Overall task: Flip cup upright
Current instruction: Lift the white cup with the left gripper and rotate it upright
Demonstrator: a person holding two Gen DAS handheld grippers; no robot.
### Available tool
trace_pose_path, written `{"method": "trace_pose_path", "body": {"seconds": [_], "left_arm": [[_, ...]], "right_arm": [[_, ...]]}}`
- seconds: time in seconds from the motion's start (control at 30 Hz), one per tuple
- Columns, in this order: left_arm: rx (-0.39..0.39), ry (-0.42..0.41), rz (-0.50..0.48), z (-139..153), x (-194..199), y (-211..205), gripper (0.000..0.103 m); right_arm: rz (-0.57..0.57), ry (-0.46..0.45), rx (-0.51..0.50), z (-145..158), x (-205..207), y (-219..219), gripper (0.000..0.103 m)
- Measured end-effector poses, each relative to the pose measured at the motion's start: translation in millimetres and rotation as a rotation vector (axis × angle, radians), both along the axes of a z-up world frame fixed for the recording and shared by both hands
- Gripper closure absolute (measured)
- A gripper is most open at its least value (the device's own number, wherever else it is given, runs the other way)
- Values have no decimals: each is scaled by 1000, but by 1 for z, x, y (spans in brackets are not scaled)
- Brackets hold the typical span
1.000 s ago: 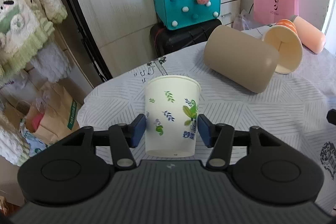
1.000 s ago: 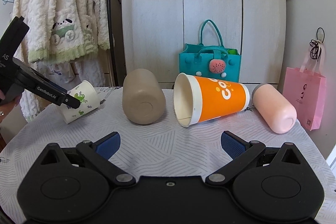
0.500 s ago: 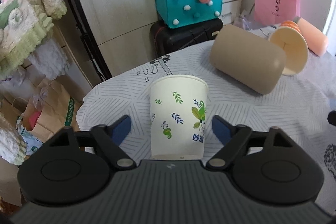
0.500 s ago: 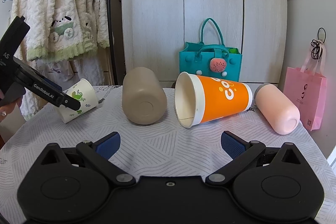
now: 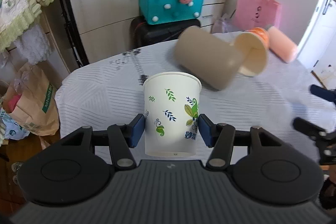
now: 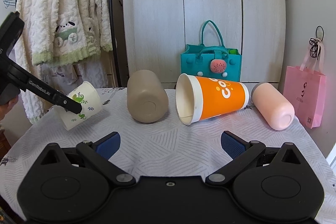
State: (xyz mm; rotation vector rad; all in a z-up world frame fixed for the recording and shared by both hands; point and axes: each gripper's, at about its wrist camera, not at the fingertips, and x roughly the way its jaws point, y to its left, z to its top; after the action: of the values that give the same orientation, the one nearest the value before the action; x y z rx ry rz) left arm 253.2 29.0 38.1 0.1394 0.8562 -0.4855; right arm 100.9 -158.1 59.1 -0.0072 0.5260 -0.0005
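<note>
With its blue pads pressed against both sides of the leaf-printed paper cup, the left gripper has its jaws clamped on the cup's lower wall. The right wrist view shows that cup tilted, mouth up and to the right, base lower left, at the left edge of the bench; whether the base touches the cloth I cannot tell. In my judgement the flip is most of the way through: the mouth is already above the base, and what is left is to bring the cup fully vertical, set it down and let go.

The right gripper hangs over the near side of the bench with its jaws spread wide and nothing between them.

Farther out, a tan cup, an orange cup and a pink bottle all lie on their sides, so if the task covers them they are still to do.

The cup's base is cut off by the gripper body in the left view, and the far things there are smeared by blur. The left gripper's finger crosses the cup's printed side in the right view.
</note>
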Motion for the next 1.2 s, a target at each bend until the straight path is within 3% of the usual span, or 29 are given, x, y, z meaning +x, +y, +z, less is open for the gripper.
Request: {"method": "trace_pose_path", "body": {"seconds": [0.23,0.5,0.87,1.0,1.1,1.2], "left_arm": [[-21,15,-62,16,-44,-21,48],[-3,77,-122,2,-84,-64,48],[-17,113,-78,-16,-77,-110,47],[-54,137,-50,-19,-75,-109,45],[-106,200,-38,-23,-73,-100,42],[-126,198,-37,-22,-76,-90,36]], "right_arm": [[-11,14,-10,4,-16,-8,0],[-23,24,-2,2,-45,-23,0],[-55,51,-4,0,-68,-53,0],[-50,61,12,0,-71,-58,0],[-25,25,28,1,-77,-58,0],[26,36,57,1,-75,-53,0]]}}
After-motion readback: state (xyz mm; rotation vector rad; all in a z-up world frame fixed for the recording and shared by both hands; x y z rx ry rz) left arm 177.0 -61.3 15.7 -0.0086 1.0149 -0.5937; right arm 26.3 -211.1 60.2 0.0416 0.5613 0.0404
